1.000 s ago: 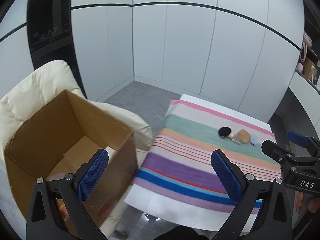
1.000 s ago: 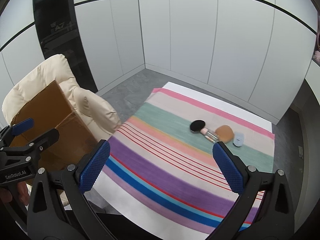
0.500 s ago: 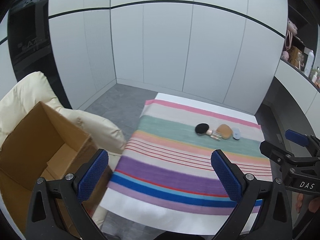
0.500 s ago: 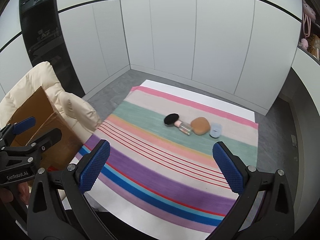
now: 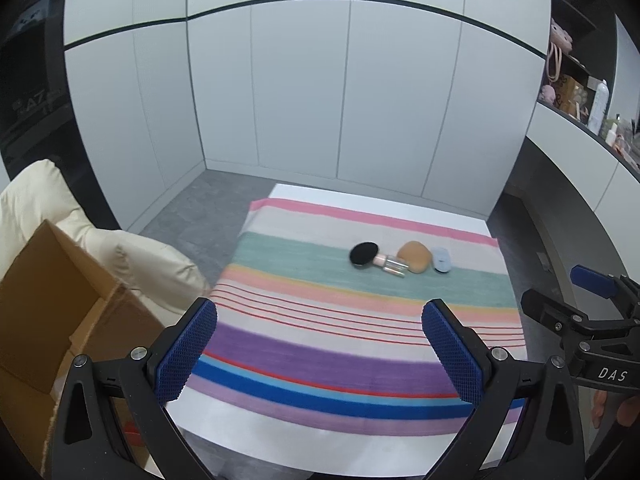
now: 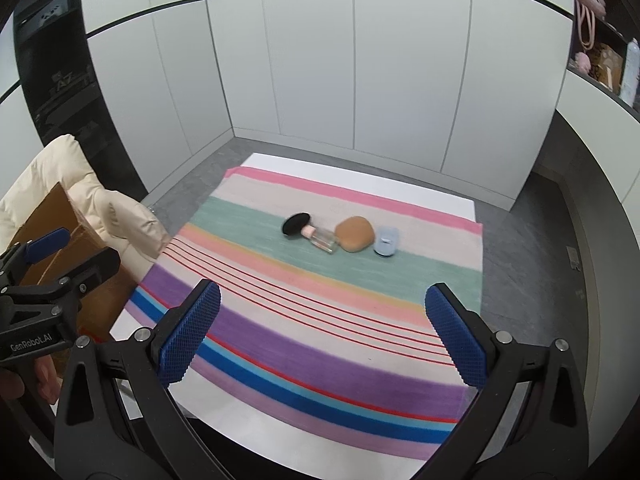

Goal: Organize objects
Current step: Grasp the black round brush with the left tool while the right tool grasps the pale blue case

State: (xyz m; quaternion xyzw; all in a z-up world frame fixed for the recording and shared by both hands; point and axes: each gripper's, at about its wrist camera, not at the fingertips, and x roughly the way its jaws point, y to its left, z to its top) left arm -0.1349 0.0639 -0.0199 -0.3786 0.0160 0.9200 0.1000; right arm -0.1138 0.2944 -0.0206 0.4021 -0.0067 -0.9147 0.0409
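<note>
On the striped cloth (image 5: 320,344) (image 6: 320,320) lie a black-headed makeup brush (image 5: 364,255) (image 6: 297,224), a small clear bottle (image 5: 394,267) (image 6: 325,240), a tan rounded pouch (image 5: 416,256) (image 6: 355,234) and a pale blue small case (image 5: 441,260) (image 6: 386,242), close together on the green stripe. My left gripper (image 5: 320,352) is open and empty above the near part of the cloth. My right gripper (image 6: 324,336) is open and empty, also short of the objects.
An open cardboard box (image 5: 52,312) (image 6: 52,216) sits on a cream padded chair (image 5: 120,256) (image 6: 80,184) left of the table. White cabinet walls stand behind. A shelf (image 5: 580,96) with bottles and toys is at the right. Grey floor surrounds the table.
Both grippers have swung right, away from the box and toward the table. The objects now sit nearer the middle of both views. Both stay open.
</note>
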